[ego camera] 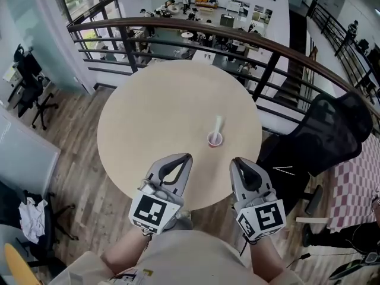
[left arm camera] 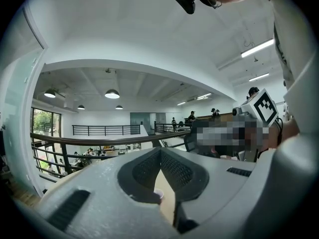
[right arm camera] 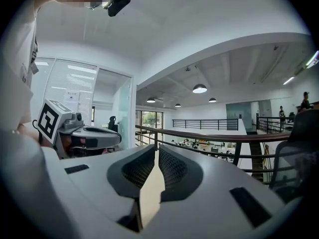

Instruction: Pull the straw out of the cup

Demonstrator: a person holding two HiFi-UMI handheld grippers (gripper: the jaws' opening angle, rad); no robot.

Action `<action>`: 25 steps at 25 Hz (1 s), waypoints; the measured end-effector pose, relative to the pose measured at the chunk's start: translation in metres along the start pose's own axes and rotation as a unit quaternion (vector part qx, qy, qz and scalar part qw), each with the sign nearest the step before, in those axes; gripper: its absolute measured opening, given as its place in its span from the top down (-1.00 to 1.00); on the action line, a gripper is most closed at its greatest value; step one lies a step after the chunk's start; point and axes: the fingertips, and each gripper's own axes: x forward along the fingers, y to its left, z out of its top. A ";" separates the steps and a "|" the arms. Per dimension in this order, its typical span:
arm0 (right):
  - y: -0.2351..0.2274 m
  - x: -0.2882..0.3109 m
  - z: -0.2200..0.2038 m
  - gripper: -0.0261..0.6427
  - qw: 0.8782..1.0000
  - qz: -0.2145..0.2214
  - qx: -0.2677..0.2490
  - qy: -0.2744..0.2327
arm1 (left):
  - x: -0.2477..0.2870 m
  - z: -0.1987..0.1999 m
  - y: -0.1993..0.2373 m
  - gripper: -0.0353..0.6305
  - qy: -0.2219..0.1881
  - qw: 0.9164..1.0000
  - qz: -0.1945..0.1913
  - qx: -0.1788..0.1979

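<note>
The small pink cup (ego camera: 215,139) stood upright on the round surface (ego camera: 148,111), a little right of its middle and nearer the right edge than the left. The white straw (ego camera: 218,125) was in it, leaning away toward the far edge. Nothing else lay on the surface.

Both tools hung over the near edge, well short of the cup. The left tool (ego camera: 187,157) had its jaws brought together at the tips with nothing between them. The right tool (ego camera: 236,160) was likewise closed and empty. The cup sat ahead of the gap between the two. The extraction had not begun.

The risks, as I judged them, came from the cup being light and unsecured. A closed tool reaching in would knock the straw or push the cup over. So the jaws needed to part first. If only one tool pulled the straw while the cup stood free, the cup would likely lift or tip with it. A pull along the wrong line, against the straw's lean, could lever the cup over its rim. Squeezing too hard might flatten the straw.
</note>
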 end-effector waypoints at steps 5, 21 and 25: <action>0.001 0.035 0.000 0.82 1.000 -0.005 0.000 0.010 | 0.007 -0.002 0.036 0.86 -0.004 1.000 0.001 -0.005; -0.009 0.072 -0.001 0.82 1.000 0.001 0.005 0.018 | 0.034 -0.015 0.061 0.85 0.004 1.000 0.006 -0.004; -0.020 0.072 -0.006 0.82 1.000 0.009 0.012 0.020 | 0.045 -0.014 0.055 0.85 0.010 1.000 0.013 -0.002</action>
